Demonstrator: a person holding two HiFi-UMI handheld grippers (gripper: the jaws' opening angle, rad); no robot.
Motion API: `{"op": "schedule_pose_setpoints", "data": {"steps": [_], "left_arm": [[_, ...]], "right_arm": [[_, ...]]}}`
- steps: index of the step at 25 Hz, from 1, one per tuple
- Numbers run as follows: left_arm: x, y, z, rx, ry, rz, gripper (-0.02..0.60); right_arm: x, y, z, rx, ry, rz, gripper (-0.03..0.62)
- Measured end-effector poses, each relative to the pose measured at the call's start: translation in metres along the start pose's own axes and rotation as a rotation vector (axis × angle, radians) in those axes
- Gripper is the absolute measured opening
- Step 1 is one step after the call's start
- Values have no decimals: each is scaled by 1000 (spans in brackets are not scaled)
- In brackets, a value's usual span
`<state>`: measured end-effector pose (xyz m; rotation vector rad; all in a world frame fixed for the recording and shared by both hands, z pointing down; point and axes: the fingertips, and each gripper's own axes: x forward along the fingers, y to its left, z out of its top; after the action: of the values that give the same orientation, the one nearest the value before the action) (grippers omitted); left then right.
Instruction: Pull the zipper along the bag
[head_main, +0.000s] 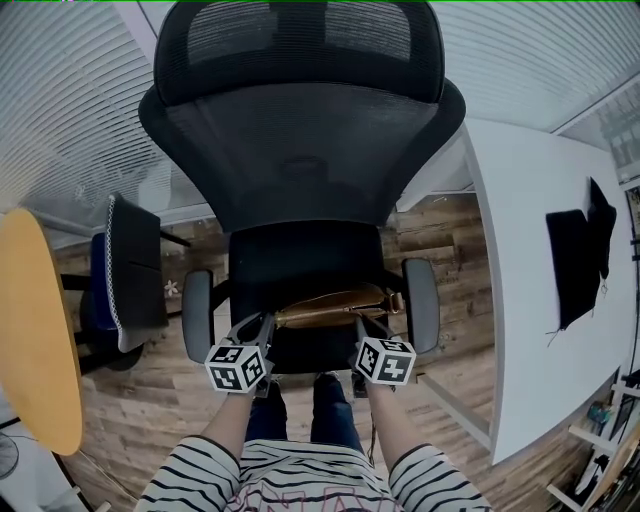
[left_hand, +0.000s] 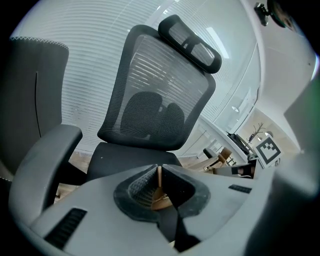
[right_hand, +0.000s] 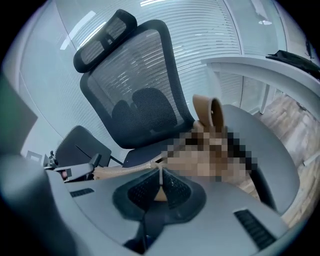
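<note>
Setting: a tan bag lies across the front of a black office chair's seat, just beyond the person's knees.
Left gripper: jaws closed on a fold of the bag's tan material at its left end, apparently bracing it.
Right gripper: jaws pinched on a thin tan tab, probably the zipper pull, toward the bag's right end.
Zipper: a taut line runs between the two grippers and looks closed.
Progress: seemingly well along. The stretch beyond the right gripper is obscured, so I cannot tell how much remains.
</note>
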<state>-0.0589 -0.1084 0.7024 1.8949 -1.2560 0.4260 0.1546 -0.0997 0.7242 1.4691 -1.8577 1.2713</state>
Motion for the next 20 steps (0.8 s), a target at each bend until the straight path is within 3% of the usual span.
{"op": "schedule_pose_setpoints", "data": {"steps": [20], "left_arm": [[2,0,0,7,12,15,46]], "right_arm": [[-23,-31,19,-13,-55,-73,38]]}}
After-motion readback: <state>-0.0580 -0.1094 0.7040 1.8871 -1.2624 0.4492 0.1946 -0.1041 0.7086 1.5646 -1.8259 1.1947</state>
